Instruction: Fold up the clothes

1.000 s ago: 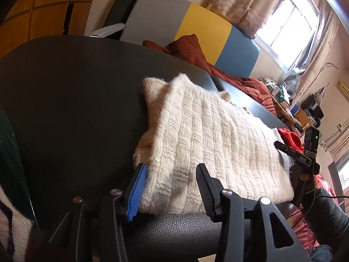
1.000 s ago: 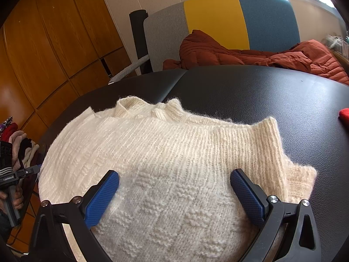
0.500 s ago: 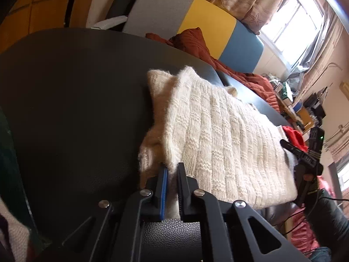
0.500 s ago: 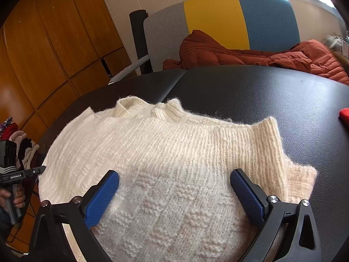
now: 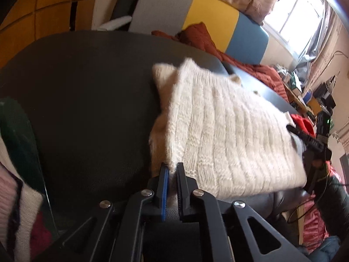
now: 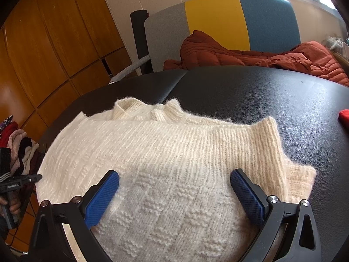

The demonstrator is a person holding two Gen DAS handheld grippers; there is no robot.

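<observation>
A folded cream knit sweater (image 5: 229,135) lies on the black padded table (image 5: 87,98). In the left wrist view my left gripper (image 5: 172,168) is shut on the sweater's near left corner, with a pinch of knit between the pads and the edge lifted a little. In the right wrist view my right gripper (image 6: 174,175) stands open, its blue pads (image 6: 102,194) spread wide over the sweater (image 6: 174,152) near its ribbed hem; they do not press on the knit. The left gripper's body (image 6: 15,184) shows at the far left there, in a hand.
A rust-red quilted jacket (image 6: 240,54) lies past the table's far edge against a grey, yellow and blue chair back (image 6: 218,17). A small red item (image 6: 344,115) sits at the table's right. More clothes (image 5: 15,174) are heaped at the near left. Wooden cupboards (image 6: 43,54) stand behind.
My left gripper's jaws went from wide open to shut on the sweater's near left corner, then drew it up slightly. The right gripper has kept still and open.
</observation>
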